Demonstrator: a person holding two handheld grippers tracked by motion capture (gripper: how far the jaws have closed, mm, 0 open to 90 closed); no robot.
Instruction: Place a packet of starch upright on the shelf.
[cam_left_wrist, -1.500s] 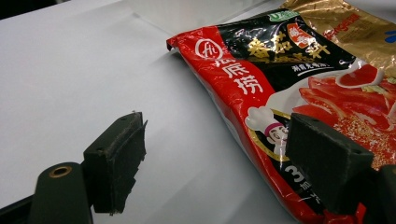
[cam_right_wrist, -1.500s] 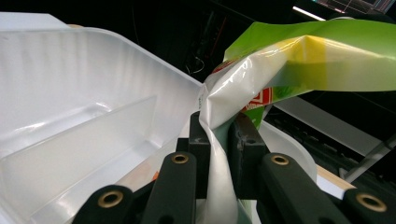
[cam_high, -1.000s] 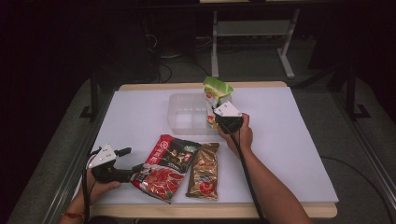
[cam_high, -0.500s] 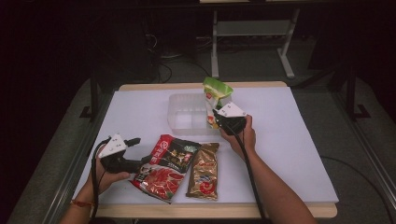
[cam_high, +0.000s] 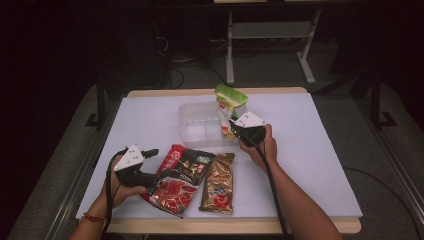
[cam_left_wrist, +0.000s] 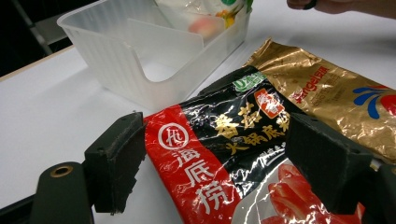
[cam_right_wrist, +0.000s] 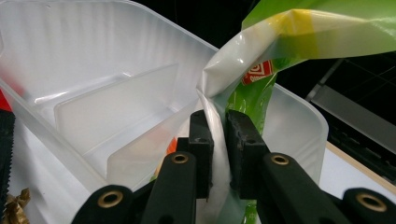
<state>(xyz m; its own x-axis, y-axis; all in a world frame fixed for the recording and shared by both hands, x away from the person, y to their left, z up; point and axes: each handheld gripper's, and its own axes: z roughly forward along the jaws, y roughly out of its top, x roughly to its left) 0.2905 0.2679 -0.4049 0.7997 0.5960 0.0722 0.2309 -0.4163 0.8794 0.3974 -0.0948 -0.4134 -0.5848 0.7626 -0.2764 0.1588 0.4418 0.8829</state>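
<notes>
Leftmost, the left gripper (cam_high: 150, 167) sits low over the white table (cam_high: 150, 120), jaws wide apart and holding nothing; in the left gripper view they flank the top end of the red-and-black hotpot base packet (cam_left_wrist: 224, 158) without pressing it. That packet lies flat near the front edge, its right edge overlapping the gold snack packet (cam_high: 218, 182). Behind both stands the clear plastic bin (cam_high: 197, 125) with a divider inside. At its right end, the right gripper (cam_high: 231, 126) has its jaws, just closing further, pinched on the green-and-white bag (cam_right_wrist: 219, 98), which stands upright in the bin's right compartment.
</notes>
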